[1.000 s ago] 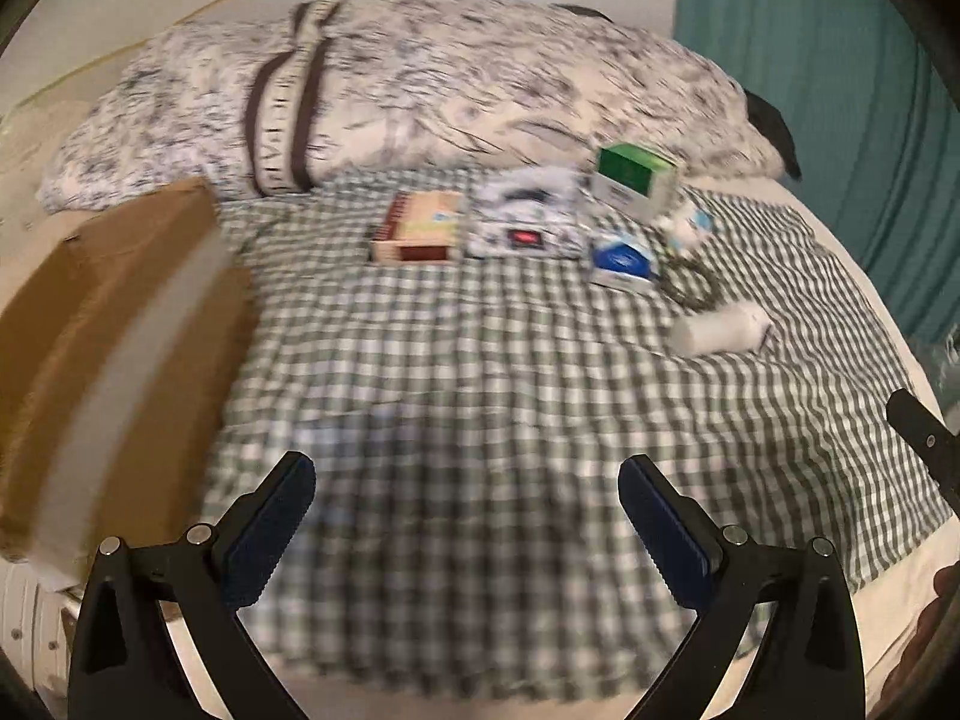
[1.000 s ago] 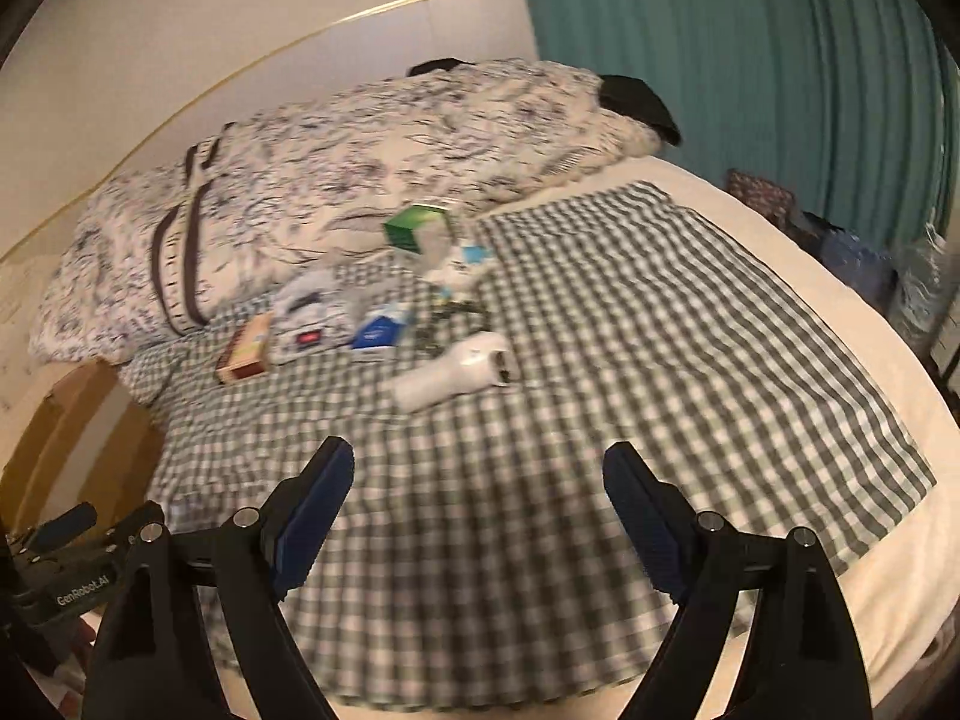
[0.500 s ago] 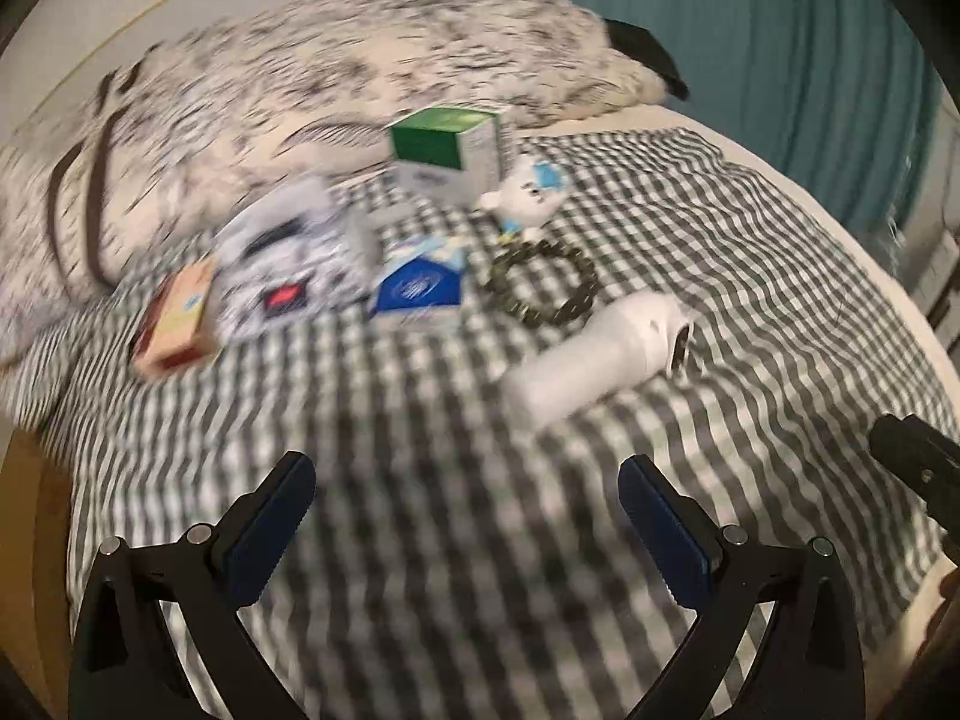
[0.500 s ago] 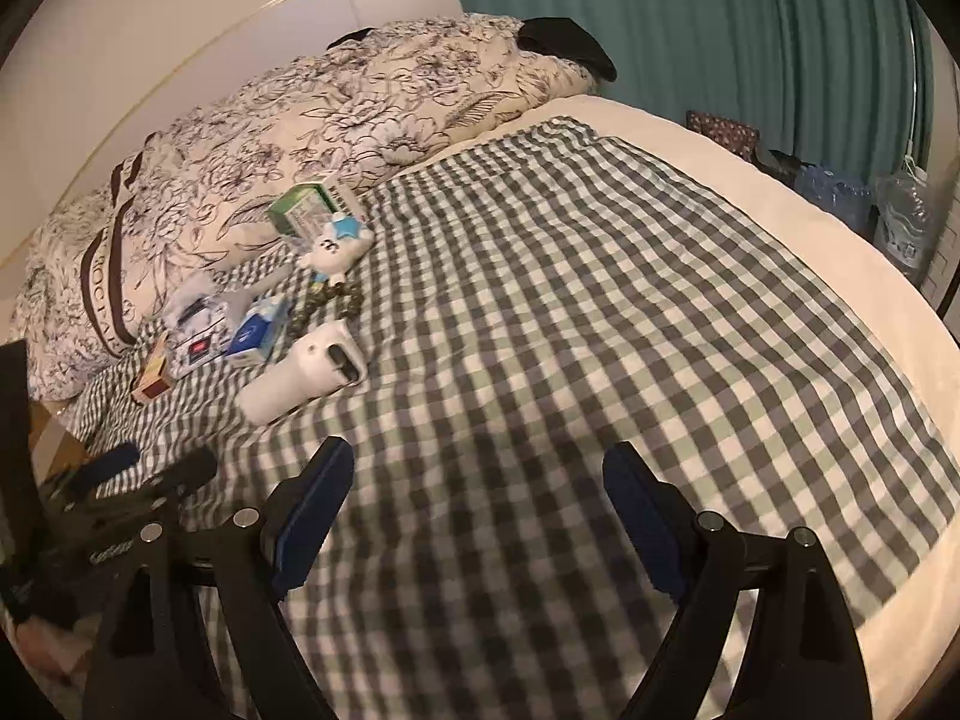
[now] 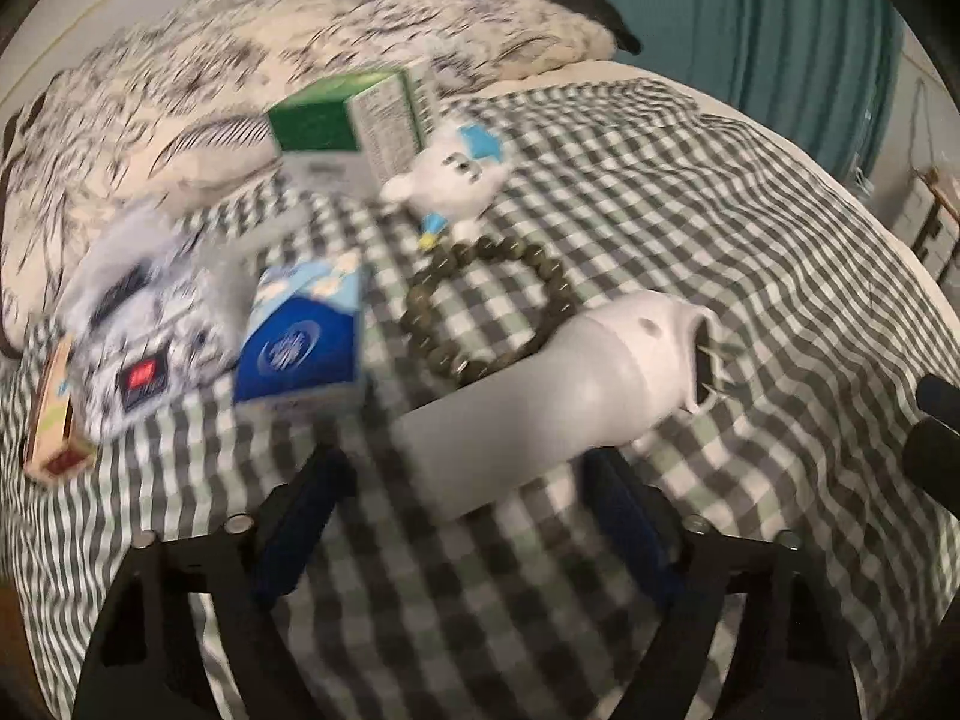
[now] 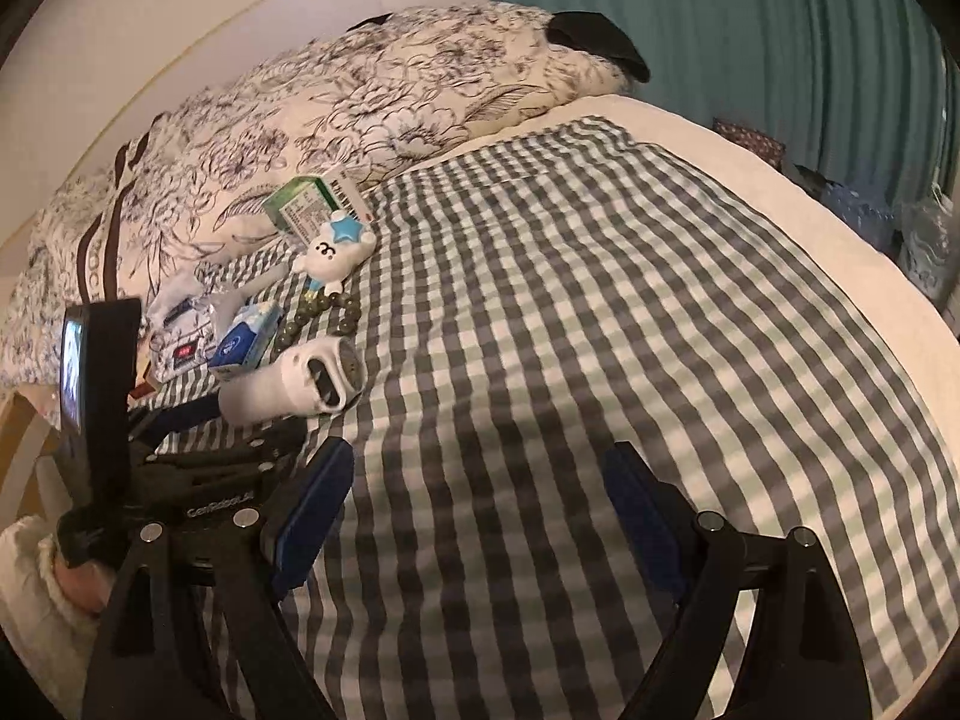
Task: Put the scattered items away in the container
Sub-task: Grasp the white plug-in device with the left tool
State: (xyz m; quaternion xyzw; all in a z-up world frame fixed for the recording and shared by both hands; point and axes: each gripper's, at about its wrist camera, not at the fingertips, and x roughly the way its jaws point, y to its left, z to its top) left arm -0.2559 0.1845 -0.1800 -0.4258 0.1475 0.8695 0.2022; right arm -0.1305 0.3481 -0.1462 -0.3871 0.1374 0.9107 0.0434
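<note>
**White shaver between spread left jaws**

The shaver (image 5: 558, 396) lay on the checked bed (image 6: 600, 330), its long axis slanting, head pointing up and right in the left wrist view. The left gripper (image 5: 462, 516) stood with jaws spread on either side of its handle end, not touching it. Bracelet (image 5: 486, 312), blue pack (image 5: 300, 348), toy (image 5: 444, 180) and green box (image 5: 342, 120) crowded just beyond. The right gripper (image 6: 474, 516), jaws spread and holding nothing, hovered over open bed, which ran clear rightward to the edge.
</note>
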